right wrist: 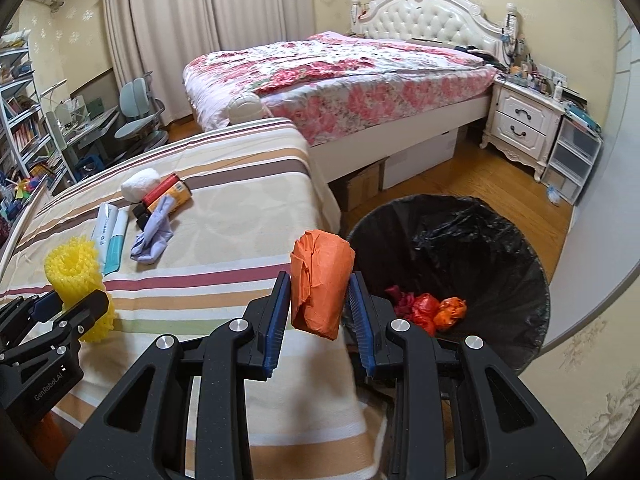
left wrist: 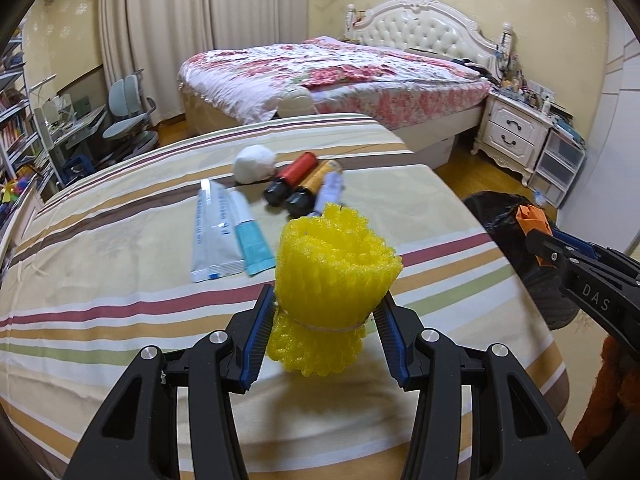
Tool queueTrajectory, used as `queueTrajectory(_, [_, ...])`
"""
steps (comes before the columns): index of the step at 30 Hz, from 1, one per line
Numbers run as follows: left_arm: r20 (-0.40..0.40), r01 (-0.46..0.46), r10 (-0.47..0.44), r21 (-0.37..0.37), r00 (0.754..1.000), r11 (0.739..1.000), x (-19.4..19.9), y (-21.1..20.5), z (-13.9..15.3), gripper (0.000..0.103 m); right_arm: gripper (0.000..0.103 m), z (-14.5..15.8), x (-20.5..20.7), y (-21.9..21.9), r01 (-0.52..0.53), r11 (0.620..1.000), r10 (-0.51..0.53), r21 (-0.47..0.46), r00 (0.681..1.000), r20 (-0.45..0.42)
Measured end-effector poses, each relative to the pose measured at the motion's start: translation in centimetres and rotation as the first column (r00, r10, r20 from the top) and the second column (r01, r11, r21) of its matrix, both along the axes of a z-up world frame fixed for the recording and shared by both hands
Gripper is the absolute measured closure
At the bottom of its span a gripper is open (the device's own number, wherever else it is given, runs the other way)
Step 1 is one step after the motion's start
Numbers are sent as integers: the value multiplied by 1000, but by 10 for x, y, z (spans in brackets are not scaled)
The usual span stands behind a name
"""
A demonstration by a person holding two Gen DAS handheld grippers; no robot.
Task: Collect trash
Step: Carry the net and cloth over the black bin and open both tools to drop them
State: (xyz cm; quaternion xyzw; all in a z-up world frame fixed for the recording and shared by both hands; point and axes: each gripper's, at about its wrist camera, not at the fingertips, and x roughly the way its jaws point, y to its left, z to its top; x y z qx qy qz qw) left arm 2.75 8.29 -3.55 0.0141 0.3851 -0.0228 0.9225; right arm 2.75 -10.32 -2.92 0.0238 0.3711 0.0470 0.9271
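Your left claw squeezes a bumpy yellow foam net, tied with a thin band, above the soft striped desk. Your right claw is pinched tight on a crinkly orange paper wad, right at the desk's edge. The round black-bagged bin sits just beside it, mouth open, with red and orange scraps at the bottom.

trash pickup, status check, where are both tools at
Left tool shut on yellow foam net. Right tool shut on orange wad, beside black bin. Nothing blocking the drop.
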Motion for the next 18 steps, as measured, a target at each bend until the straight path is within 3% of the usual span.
queueTrajectory(18, [38,162,-163,10,986,987,23,-95,6,54,73,1,2,-59,130,992,-129,-2,991,17])
